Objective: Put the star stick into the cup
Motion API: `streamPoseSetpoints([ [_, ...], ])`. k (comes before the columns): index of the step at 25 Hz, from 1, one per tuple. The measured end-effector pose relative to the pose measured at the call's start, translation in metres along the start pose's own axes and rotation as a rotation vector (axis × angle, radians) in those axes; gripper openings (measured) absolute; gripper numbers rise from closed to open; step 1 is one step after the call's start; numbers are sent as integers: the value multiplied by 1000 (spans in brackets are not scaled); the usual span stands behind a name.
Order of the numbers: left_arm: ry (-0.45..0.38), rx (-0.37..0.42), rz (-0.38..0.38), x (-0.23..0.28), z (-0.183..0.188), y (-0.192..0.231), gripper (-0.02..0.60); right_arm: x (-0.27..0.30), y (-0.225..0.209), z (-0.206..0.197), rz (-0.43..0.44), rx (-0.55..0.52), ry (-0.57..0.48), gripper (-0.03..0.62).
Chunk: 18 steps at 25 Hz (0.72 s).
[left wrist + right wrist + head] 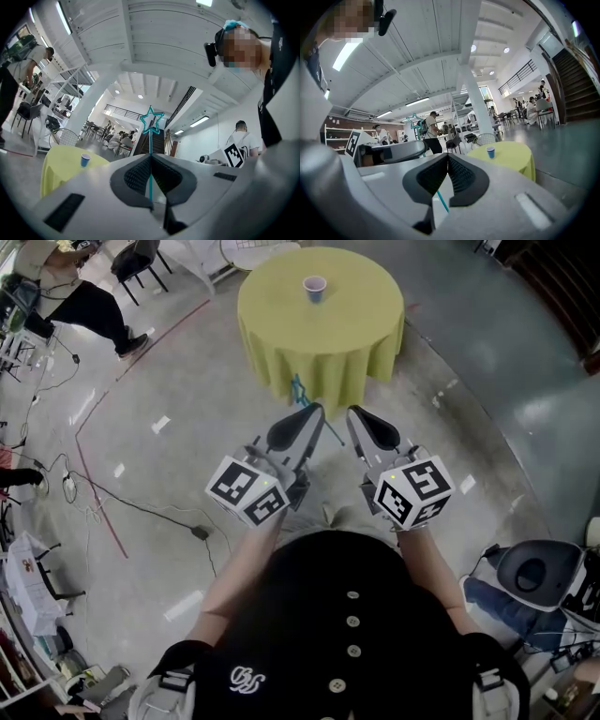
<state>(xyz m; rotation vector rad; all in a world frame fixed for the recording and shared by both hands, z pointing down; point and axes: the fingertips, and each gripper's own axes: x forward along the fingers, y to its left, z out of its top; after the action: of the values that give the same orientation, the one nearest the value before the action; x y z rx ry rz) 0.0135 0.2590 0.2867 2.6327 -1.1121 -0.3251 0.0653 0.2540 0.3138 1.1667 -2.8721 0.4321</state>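
A thin teal star stick (pixel 300 390) stands in my left gripper (pixel 314 409), which is shut on its shaft. In the left gripper view the star (pixel 151 121) rises straight above the closed jaw tips (pixel 150 157). My right gripper (pixel 353 412) is held just right of the left one, jaws shut together (pixel 448 155) with nothing seen between the tips; a short piece of the stick's tail shows below them. From the right gripper view the star (pixel 414 121) stands to the left. The small blue cup (pixel 314 289) stands upright on a round yellow table (pixel 281 324) ahead, also seen as the cup (pixel 85 160) and the cup (pixel 490 152).
Both grippers are held over the concrete floor, short of the table. A person (pixel 84 306) sits by chairs at the far left. Cables (pixel 141 512) and a red floor line run on the left. A dark stool (pixel 530 573) stands at the right.
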Motion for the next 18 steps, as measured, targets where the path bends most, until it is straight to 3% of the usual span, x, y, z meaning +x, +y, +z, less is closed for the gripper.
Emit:
streamPoseSetpoints([
  [7, 33, -27, 0, 70, 10, 68, 14, 59, -74, 23, -41, 27, 13, 3],
  [18, 50, -45, -51, 128, 36, 156, 14, 151, -118, 43, -90, 63, 16, 3],
])
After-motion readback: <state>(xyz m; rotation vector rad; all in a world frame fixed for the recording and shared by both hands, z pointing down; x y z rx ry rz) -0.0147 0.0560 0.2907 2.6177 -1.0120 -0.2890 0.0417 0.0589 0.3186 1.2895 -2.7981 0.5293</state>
